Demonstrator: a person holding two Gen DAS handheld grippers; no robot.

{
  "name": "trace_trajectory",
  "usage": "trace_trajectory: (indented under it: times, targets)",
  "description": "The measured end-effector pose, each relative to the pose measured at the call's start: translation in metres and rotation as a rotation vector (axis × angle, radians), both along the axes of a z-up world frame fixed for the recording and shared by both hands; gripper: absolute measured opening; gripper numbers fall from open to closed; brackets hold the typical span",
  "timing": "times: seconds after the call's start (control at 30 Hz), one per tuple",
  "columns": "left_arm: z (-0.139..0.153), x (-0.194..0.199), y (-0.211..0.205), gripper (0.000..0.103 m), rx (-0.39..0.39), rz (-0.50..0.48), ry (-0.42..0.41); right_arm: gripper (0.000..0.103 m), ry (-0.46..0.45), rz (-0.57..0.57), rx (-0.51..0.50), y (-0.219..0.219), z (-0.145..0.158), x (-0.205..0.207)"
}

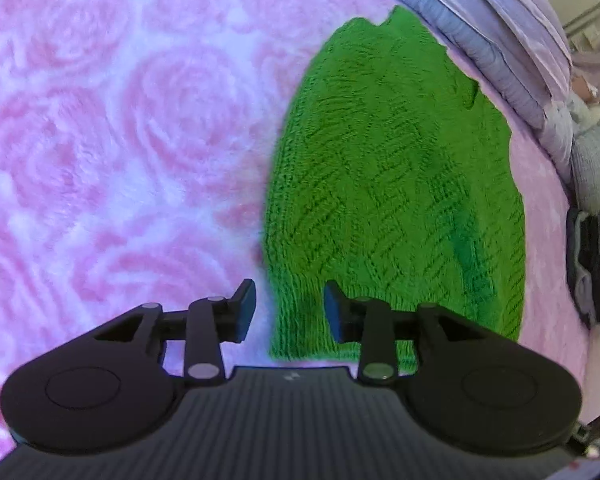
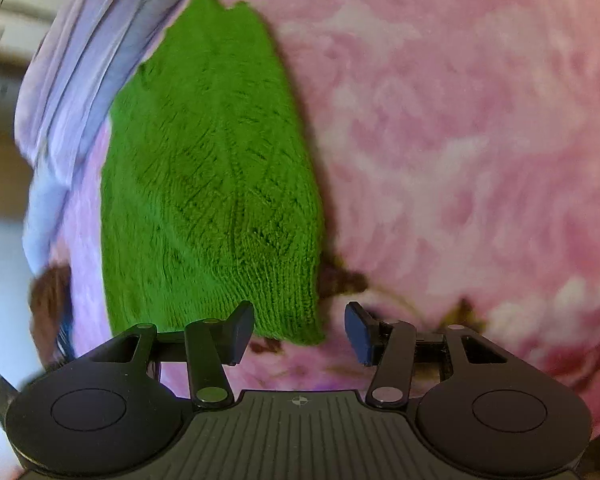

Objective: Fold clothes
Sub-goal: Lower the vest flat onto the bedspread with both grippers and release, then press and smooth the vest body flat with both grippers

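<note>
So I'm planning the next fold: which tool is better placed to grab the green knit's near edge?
Probably the left tool: its open jaws straddle the green knit at a near corner. The right tool is open too, but only its left finger overlaps the hem; the gap sits mostly over the pink blanket.
</note>
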State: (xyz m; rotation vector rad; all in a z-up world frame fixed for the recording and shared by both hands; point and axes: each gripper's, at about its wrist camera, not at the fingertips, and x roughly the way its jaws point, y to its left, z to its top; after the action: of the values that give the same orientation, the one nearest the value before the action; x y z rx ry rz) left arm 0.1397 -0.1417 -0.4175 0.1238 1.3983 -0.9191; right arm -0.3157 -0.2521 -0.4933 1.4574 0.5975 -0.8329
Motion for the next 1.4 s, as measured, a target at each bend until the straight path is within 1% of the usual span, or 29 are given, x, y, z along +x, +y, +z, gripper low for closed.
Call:
trace_trajectory:
  times: [0.13, 0.17, 0.2, 0.23, 0.27, 0.3, 0.37, 0.47, 0.5, 0.57, 0.63, 0.67, 0.7, 0.73, 0.77, 0.8, 0.83, 0.87, 0.9, 0.93, 0.97, 1.0, 1.03, 1.1, 1.13, 1.23, 1.27, 1.33, 1.4]
  targets:
    - [-0.022, 0.004, -0.008, 0.033, -0.006, 0.015, 0.089, 0.047, -0.094, -0.160, 0.024, 0.004, -0.016, -0.003]
    - [-0.024, 0.002, -0.010, 0.031, -0.011, 0.008, 0.092, 0.043, -0.119, -0.188, 0.032, 0.004, -0.020, -0.001]
    - [-0.025, 0.000, -0.013, 0.029, -0.016, -0.001, 0.090, 0.033, -0.129, -0.206, 0.038, 0.003, -0.023, 0.001]
    - [-0.026, -0.001, -0.014, 0.012, -0.021, -0.011, 0.088, 0.003, -0.124, -0.203, 0.044, 0.001, -0.024, 0.004]
    - [-0.026, -0.001, -0.014, 0.008, -0.023, -0.015, 0.085, 0.004, -0.111, -0.190, 0.063, -0.002, -0.026, 0.008]
    - [-0.024, -0.001, -0.013, 0.006, -0.028, -0.017, 0.080, 0.004, -0.101, -0.190, 0.069, -0.004, -0.025, 0.008]
    - [-0.011, -0.002, -0.003, 0.004, -0.062, -0.039, 0.051, 0.003, -0.103, -0.164, 0.053, -0.009, -0.014, 0.003]
    - [0.021, -0.013, 0.018, 0.004, -0.104, -0.090, 0.004, 0.002, -0.105, -0.100, 0.014, -0.016, 0.013, -0.016]
    - [0.030, -0.019, 0.024, 0.004, -0.107, -0.111, -0.003, 0.002, -0.092, -0.074, -0.013, -0.017, 0.025, -0.024]
    - [0.045, -0.041, 0.036, 0.004, -0.100, -0.183, -0.025, 0.002, -0.066, -0.038, -0.045, -0.016, 0.042, -0.035]
    - [0.047, -0.067, 0.046, 0.005, -0.066, -0.245, -0.037, 0.002, 0.012, 0.000, -0.061, -0.011, 0.052, -0.047]
    - [0.039, -0.081, 0.051, 0.006, -0.028, -0.278, -0.056, 0.002, 0.061, 0.017, -0.053, -0.008, 0.050, -0.048]
    - [0.029, -0.090, 0.054, 0.006, 0.017, -0.292, -0.073, 0.003, 0.117, 0.037, -0.026, -0.004, 0.042, -0.050]
    - [0.018, -0.097, 0.055, 0.007, 0.079, -0.300, -0.101, 0.003, 0.146, 0.065, 0.008, 0.000, 0.033, -0.047]
    - [0.012, -0.102, 0.056, 0.008, 0.118, -0.300, -0.117, 0.004, 0.181, 0.103, 0.050, 0.002, 0.023, -0.045]
    - [0.011, -0.102, 0.058, 0.010, 0.125, -0.285, -0.123, 0.008, 0.258, 0.134, 0.071, 0.003, 0.017, -0.040]
    - [0.015, -0.101, 0.058, 0.014, 0.126, -0.273, -0.132, 0.017, 0.323, 0.156, 0.061, 0.004, 0.017, -0.035]
    - [0.022, -0.100, 0.058, 0.016, 0.132, -0.270, -0.158, 0.028, 0.383, 0.182, 0.041, 0.003, 0.021, -0.029]
    - [0.029, -0.099, 0.057, 0.016, 0.134, -0.278, -0.195, 0.032, 0.452, 0.195, 0.009, 0.002, 0.028, -0.023]
    - [0.038, -0.099, 0.055, 0.015, 0.138, -0.290, -0.253, 0.032, 0.525, 0.207, -0.062, 0.000, 0.039, -0.014]
    - [0.049, -0.098, 0.050, 0.016, 0.137, -0.309, -0.317, 0.033, 0.561, 0.231, -0.137, -0.001, 0.048, -0.007]
    - [0.056, -0.097, 0.046, 0.015, 0.125, -0.321, -0.354, 0.033, 0.581, 0.268, -0.225, -0.003, 0.059, 0.004]
    - [0.063, -0.097, 0.040, 0.015, 0.111, -0.328, -0.378, 0.033, 0.577, 0.308, -0.311, -0.005, 0.069, 0.019]
    - [0.069, -0.095, 0.018, 0.016, 0.051, -0.344, -0.400, 0.033, 0.498, 0.398, -0.445, -0.009, 0.082, 0.051]
    - [0.070, -0.097, 0.006, 0.016, 0.023, -0.361, -0.405, 0.033, 0.455, 0.459, -0.496, -0.010, 0.084, 0.070]
    - [0.062, -0.106, -0.034, 0.017, -0.033, -0.416, -0.436, 0.033, 0.340, 0.607, -0.603, -0.007, 0.082, 0.126]
    - [0.056, -0.110, -0.048, 0.017, -0.034, -0.420, -0.442, 0.033, 0.317, 0.662, -0.636, -0.005, 0.079, 0.147]
    - [0.041, -0.116, -0.068, 0.017, -0.035, -0.429, -0.423, 0.032, 0.309, 0.737, -0.683, 0.000, 0.065, 0.176]
    - [0.025, -0.123, -0.078, 0.017, -0.010, -0.437, -0.411, 0.030, 0.334, 0.785, -0.688, -0.001, 0.046, 0.197]
